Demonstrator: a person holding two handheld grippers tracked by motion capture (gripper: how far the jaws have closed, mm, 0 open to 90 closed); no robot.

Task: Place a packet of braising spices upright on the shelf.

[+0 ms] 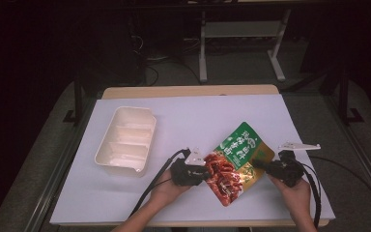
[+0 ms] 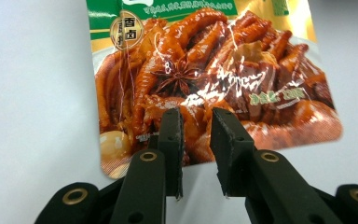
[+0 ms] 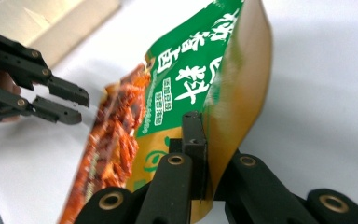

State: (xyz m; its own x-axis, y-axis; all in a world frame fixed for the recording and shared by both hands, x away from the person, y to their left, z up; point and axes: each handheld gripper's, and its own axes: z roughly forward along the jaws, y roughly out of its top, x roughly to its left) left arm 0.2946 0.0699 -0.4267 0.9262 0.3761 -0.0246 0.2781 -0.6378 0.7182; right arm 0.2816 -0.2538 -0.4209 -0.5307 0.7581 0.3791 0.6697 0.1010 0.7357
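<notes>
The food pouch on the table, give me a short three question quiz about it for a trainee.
1. True or false: the right hand-held gripper is shut on an edge of the food pouch.
2. Multiple choice: where is the white tray relative to the pouch in the high view? A) to its left B) to its right C) beneath it.
3. Short answer: do the left hand-held gripper pads press on the pouch?

Key:
1. True; the pouch's edge is pinched between its jaws.
2. A.
3. No; its jaws stand apart at the pouch's lower edge, with a gap between the pads.
</notes>
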